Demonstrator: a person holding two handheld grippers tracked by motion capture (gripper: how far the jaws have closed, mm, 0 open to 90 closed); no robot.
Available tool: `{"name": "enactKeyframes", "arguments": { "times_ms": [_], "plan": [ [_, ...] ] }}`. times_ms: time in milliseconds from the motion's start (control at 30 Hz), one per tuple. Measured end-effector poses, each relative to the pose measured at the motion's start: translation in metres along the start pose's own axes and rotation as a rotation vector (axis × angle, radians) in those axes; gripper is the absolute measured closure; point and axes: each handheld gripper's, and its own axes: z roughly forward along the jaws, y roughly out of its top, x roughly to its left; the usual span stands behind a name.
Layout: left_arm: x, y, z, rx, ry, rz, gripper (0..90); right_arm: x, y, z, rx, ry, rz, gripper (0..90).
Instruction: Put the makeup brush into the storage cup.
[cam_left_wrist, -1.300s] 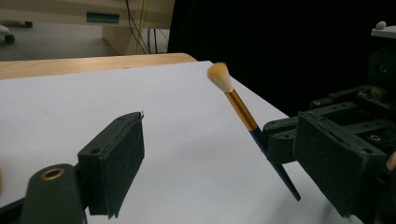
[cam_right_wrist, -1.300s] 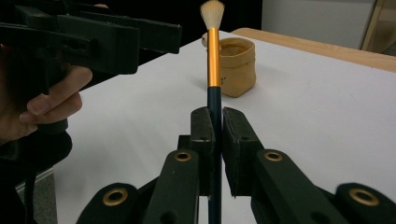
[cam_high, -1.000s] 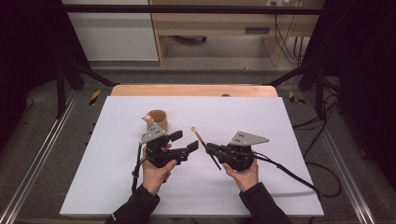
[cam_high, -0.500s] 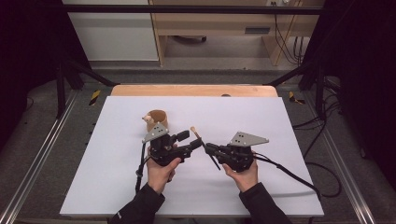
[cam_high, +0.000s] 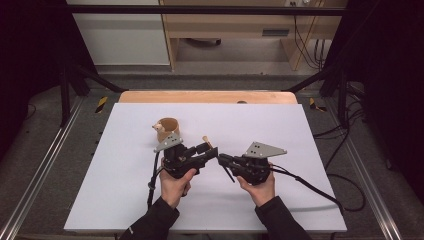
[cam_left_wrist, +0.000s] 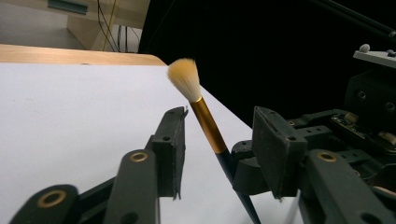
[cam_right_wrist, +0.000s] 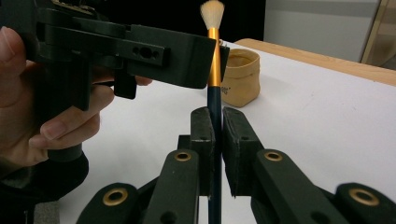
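- High view: one tan pouch (cam_high: 167, 128) stands on the white table (cam_high: 310, 150), at eleven o'clock from the left gripper (cam_high: 209, 151).
- One brush (cam_right_wrist: 214, 70), upright, clamped in the right gripper (cam_right_wrist: 218, 135).
- Left gripper's jaws spread, flanking the gold ferrule; touching or not, unclear.
- Two grippers, tips nearly meeting.

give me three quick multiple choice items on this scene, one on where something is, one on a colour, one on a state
1. Where is the small tan pouch?
A. on the white table, beyond the left tongs
B. on the floor
C. held in the right tongs

2. What colour is the band under the bristles of the brush?
A. red
B. gold
C. green

3. How are the right tongs?
A. wide open
B. shut on the brush
C. shut on the pouch

Answers: 1 A, the high view shows it standing there; 2 B, it shines gold in both gripper views; 3 B, the jaws pinch the dark handle.
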Motion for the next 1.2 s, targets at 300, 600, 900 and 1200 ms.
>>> {"name": "enactKeyframes", "arguments": {
  "times_ms": [300,600,900,1200],
  "plan": [
    [0.0009,-0.0013,0.0006,0.000,-0.006,-0.024,66.0,0.0014,-0.0004,0.0015,0.001,0.006,-0.001,83.5],
    [0.0008,-0.0024,0.0009,-0.007,-0.009,-0.044,76.3,0.0036,-0.0002,0.0027,0.000,0.015,-0.011,83.5],
    [-0.0017,-0.0035,-0.0003,-0.022,-0.026,-0.045,82.9,0.0056,-0.0005,0.0050,0.002,0.021,-0.014,83.3],
    [-0.0024,-0.0029,-0.0022,-0.029,-0.024,-0.032,83.3,0.0054,-0.0001,0.0051,-0.001,0.028,-0.009,80.0]
  ]
}}
